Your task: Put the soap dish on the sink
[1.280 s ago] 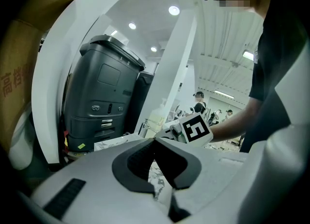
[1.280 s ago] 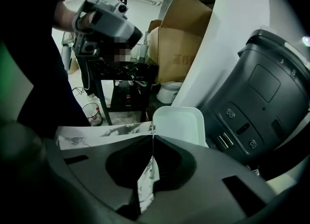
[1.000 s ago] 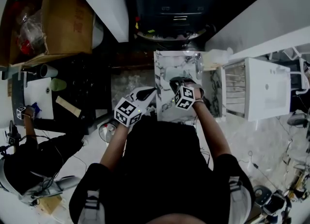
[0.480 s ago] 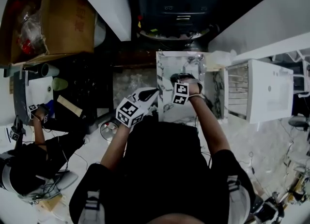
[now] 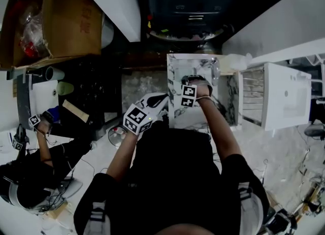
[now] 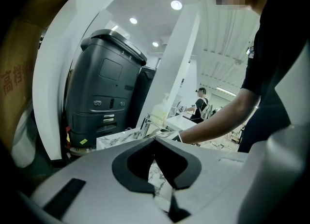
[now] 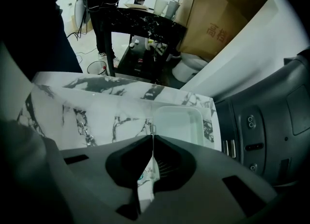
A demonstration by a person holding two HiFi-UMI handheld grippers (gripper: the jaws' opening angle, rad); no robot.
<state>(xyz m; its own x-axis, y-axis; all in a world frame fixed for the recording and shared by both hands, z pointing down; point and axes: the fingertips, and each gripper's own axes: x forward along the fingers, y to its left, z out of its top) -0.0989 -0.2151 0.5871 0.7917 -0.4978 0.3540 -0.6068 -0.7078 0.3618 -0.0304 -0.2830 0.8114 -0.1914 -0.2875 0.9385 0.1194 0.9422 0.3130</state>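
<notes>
The soap dish (image 7: 178, 121), a pale translucent rectangular tray, hangs at the tips of my right gripper (image 7: 152, 133), which is shut on its near rim. It is low over the marble-patterned sink top (image 7: 87, 112), close to the edge beside the dark machine; I cannot tell if it touches. In the head view my right gripper (image 5: 191, 80) points steeply down over the sink (image 5: 176, 71), hiding the dish. My left gripper (image 5: 161, 97) stays by the sink's left edge, shut and empty, as the left gripper view (image 6: 155, 139) shows.
A tall dark grey machine (image 5: 188, 5) stands behind the sink and a chrome faucet (image 5: 212, 69) at its back right. There is a white slatted unit (image 5: 277, 102) to the right and a cardboard box (image 5: 66, 15) at far left. Another person (image 5: 35, 142) works at left.
My right gripper has sunk lower over the sink and rolled a little, still shut on the dish. The left gripper has not moved.
</notes>
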